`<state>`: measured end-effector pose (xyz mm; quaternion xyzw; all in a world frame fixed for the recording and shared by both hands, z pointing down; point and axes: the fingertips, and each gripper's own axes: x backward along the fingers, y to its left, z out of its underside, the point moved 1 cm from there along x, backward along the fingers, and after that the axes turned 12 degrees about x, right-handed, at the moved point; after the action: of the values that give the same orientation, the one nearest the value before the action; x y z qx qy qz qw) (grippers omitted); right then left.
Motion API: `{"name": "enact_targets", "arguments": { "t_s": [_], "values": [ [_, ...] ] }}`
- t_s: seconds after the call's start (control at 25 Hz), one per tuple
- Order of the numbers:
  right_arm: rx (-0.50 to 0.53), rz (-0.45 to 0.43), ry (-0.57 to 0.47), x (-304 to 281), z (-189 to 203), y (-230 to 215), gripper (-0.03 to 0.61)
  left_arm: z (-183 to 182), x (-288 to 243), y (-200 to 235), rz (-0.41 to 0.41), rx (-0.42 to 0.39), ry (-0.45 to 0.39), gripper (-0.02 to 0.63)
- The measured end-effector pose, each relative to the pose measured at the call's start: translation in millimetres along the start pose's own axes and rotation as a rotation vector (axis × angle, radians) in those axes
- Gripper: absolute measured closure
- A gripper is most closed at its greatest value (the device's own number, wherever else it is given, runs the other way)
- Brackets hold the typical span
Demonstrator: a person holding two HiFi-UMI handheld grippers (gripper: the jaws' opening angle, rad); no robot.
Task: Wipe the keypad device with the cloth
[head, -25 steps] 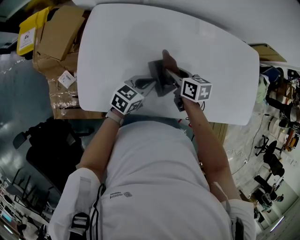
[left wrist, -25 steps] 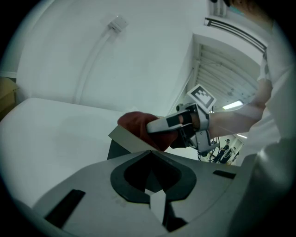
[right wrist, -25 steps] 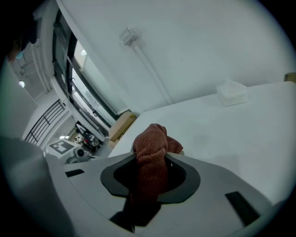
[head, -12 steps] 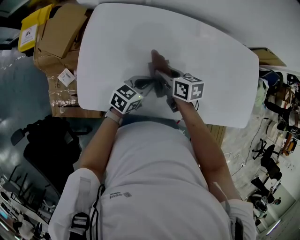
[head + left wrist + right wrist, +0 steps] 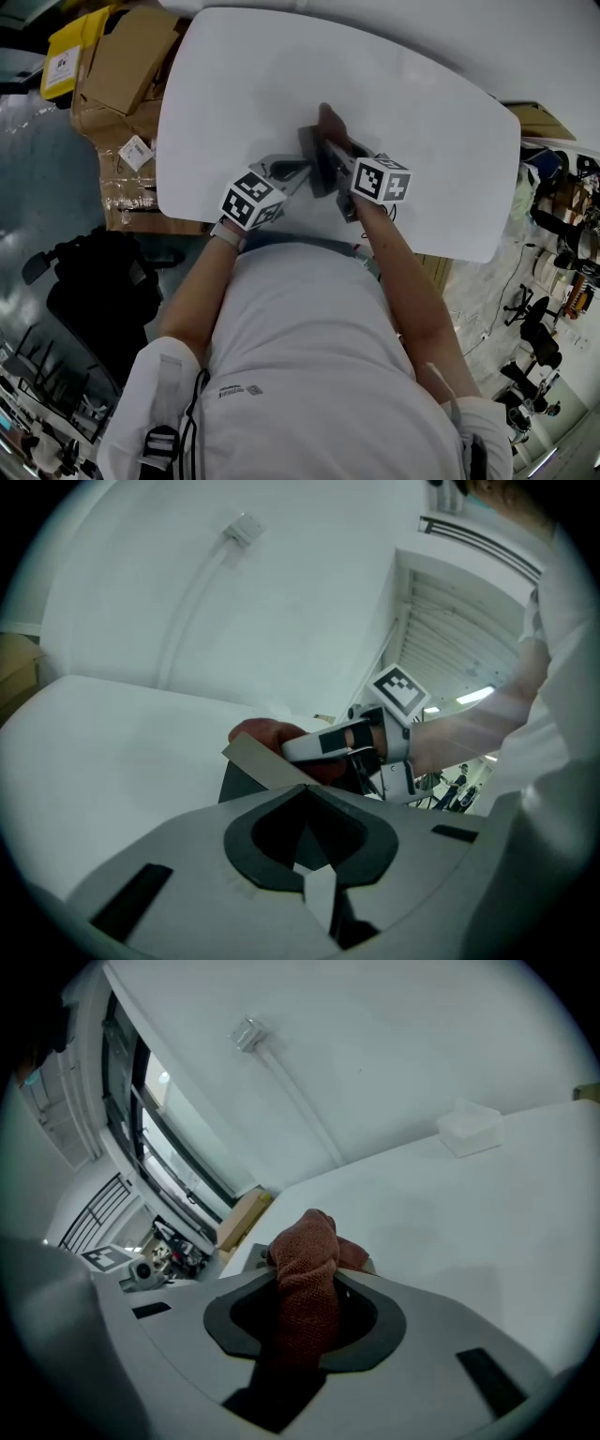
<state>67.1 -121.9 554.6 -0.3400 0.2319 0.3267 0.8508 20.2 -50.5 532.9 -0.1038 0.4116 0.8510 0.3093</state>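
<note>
Your keypad device (image 5: 316, 167) lies on the white table (image 5: 281, 66), close to the near edge and about midway along it. Its long axis runs from that near edge toward the far edge, leaning a little to the left at its far end. It shows only as a dark grey slab, so which end is its top cannot be read.

Your left gripper (image 5: 296, 172) comes in from the near-left side. Its jaws are drawn together on the device's near-left edge: in the left gripper view, a thin pale rim of the device runs straight into the spot where the jaws meet.

Your right gripper (image 5: 335, 142) lies along the device's right side and points toward the far edge of the table. Its jaws are clamped on the red-brown cloth (image 5: 326, 120). The cloth is bunched into a wad that bulges out past the jaw tips and sits on the device's far end. Whether the wad also touches the table beyond the device cannot be told.

Cardboard boxes (image 5: 122, 66) stand on the floor off the table's left edge.
</note>
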Motion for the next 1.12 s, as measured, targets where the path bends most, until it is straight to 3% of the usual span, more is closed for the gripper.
{"name": "enact_targets", "arguments": {
  "t_s": [0.4,0.72,0.88,1.12],
  "values": [
    [-0.027,0.107,0.123,4,37,-72,0.465,5,0,2,-0.033,-0.010,0.019,0.597],
    [0.080,0.116,0.195,2,43,-81,0.466,3,1,2,-0.031,-0.006,0.007,0.597],
    [0.098,0.069,0.222,3,38,-75,0.465,2,1,0,-0.027,-0.001,0.013,0.597],
    [0.050,-0.009,0.115,5,7,-47,0.465,3,2,2,-0.032,0.013,0.007,0.598]
  ]
}}
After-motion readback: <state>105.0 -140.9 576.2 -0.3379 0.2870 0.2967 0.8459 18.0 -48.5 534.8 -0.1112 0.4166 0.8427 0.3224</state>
